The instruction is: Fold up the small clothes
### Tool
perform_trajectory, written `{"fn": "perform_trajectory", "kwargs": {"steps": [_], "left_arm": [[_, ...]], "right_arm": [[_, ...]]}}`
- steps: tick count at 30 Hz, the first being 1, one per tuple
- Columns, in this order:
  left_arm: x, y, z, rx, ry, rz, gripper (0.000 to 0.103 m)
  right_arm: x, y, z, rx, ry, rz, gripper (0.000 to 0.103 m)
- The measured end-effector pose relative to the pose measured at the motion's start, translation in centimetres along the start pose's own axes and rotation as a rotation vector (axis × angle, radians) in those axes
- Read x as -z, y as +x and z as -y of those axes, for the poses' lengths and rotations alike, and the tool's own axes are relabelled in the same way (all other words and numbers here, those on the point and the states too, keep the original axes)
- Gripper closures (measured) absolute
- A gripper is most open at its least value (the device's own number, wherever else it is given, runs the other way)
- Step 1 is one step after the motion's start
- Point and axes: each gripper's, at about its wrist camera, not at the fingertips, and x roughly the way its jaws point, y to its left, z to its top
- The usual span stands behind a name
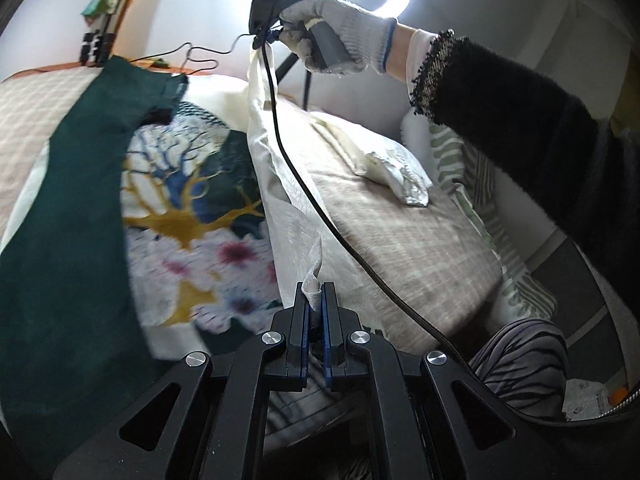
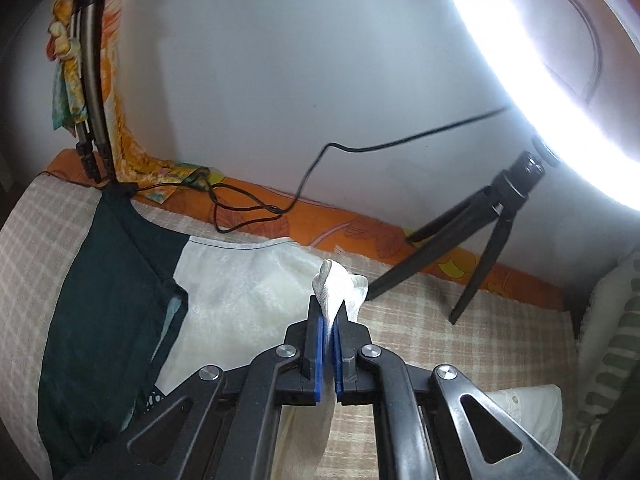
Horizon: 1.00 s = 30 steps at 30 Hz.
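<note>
the left tongs (image 1: pixel 316 300), at the bottom center of the left wrist view, are clamped on a bunched corner of a white cloth (image 1: pixel 288 216). from there the cloth stretches up the middle of the frame to the right tongs (image 1: pixel 262 38) near the top, held in a gloved right hand (image 1: pixel 336 36). only this view shows that hand, its dark fuzzy sleeve, and a black cable (image 1: pixel 320 208) hanging down from the gripper across the cloth. it also shows the whole length of the cloth lifted above a checked bed cover (image 1: pixel 400 232), with a small crumpled white garment (image 1: pixel 400 176) lying on the cover to the right, a dark green garment (image 1: pixel 60 220) on the left and a floral printed cloth (image 1: pixel 192 208) beside it.

in the right wrist view the right tongs (image 2: pixel 329 320) sit at bottom center, closed on the other corner of the white cloth (image 2: pixel 334 284), which pokes up between the blue pads (image 2: pixel 318 344). only this view shows a bright ring light (image 2: pixel 540 92) in the upper right on a small black tripod (image 2: pixel 488 224) standing on the bed, an orange patterned sheet (image 2: pixel 352 228) along the wall, and thin black wires (image 2: pixel 248 208) at center left. the dark green garment (image 2: pixel 104 300) lies at the left here too.
</note>
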Motion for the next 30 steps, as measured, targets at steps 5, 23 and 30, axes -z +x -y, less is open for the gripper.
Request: {"fn": "perform_trajectory", "kwargs": {"steps": [5, 23, 30], "left_arm": [[0.9, -0.7, -1.4, -0.015, -0.037, 0.001, 0.099], [1.9, -2.4, -3.7, -0.05, -0.089, 0.032, 0.099], [1.8, -2.6, -4.2, -0.065, -0.103, 0.024, 0.098]], "right_arm": [[-0.5, 0.5, -5.0, 0.038, -0.085, 0.0, 0.102], [-1.7, 2.3, -14.6, 0.02, -0.193, -0.008, 0.102], [-1.7, 3.2, -15.3, -0.052, -0.184, -0.048, 0.081]]}}
